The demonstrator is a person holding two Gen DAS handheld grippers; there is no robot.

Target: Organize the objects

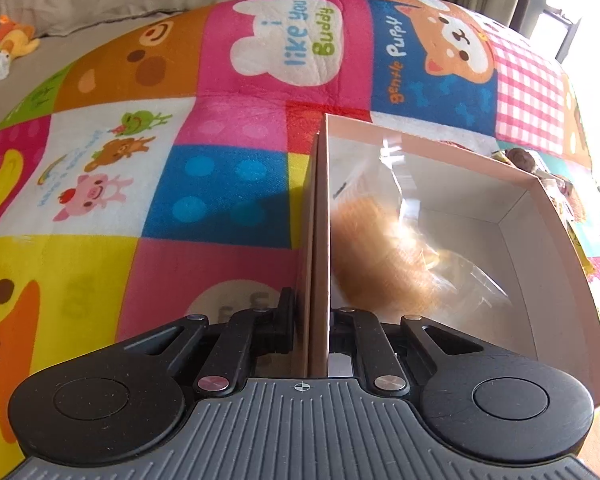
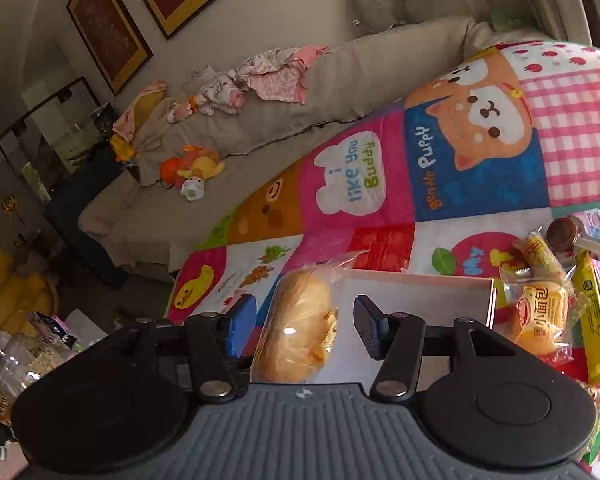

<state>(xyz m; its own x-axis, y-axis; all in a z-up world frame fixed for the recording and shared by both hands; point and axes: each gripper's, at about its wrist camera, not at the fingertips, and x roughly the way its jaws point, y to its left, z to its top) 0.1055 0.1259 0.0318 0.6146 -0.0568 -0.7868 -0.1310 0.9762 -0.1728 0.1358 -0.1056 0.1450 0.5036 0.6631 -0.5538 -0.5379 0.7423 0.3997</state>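
The left hand-held gripper (image 1: 314,320) was clamped tight on the near side wall of a pale cardboard box (image 1: 452,168), one finger outside the wall and the other inside. The box sat on a bright patchwork play mat (image 1: 228,184) printed with cartoon animals, and a bread roll in a clear plastic bag (image 1: 384,256) lay inside it, blurred, against the gripped wall. In the right wrist view the right hand-held gripper (image 2: 300,324) stood with its jaws apart; the bagged bread roll (image 2: 300,324) showed between the fingers, but neither pad pressed on it, and a clear gap stood on the right side. Behind the roll lay the box (image 2: 420,288), its open top facing up. To the right of the box a small heap of wrapped snacks rested on the mat: a packaged bun with red and yellow print (image 2: 540,316), a long yellow packet (image 2: 592,320) just beside it, and a lollipop with a brown round head (image 2: 562,234) further back. Beyond the mat a beige sofa (image 2: 340,80) carried pink baby clothes (image 2: 268,76) and an orange stuffed toy (image 2: 192,168).
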